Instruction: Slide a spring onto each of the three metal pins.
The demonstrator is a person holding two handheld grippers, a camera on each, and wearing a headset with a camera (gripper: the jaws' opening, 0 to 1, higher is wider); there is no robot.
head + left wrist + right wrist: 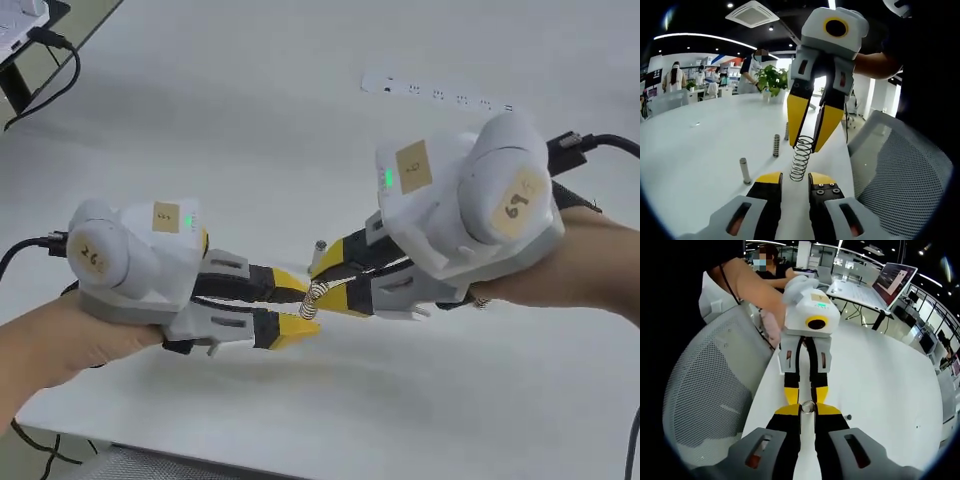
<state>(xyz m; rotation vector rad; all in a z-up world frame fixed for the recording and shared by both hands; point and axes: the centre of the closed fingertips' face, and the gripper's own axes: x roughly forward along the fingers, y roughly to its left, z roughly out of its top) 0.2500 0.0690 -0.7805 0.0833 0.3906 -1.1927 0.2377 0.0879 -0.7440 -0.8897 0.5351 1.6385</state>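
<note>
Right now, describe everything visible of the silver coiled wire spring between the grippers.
The silver coiled wire spring is a short, shiny, open-wound metal helix. It is held tilted in the air over the white bench, on none of the metal pins. The right gripper pinches one end in its yellow tips; the left gripper has the other end between its tips, grip unclear.

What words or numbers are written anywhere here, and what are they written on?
"69", it seems, handwritten: sticker on the right gripper.
"26", perhaps, blurred: label on the left gripper.
Top stickers on both grippers: marks too small to read.
Monitor: too blurred to read.
</note>
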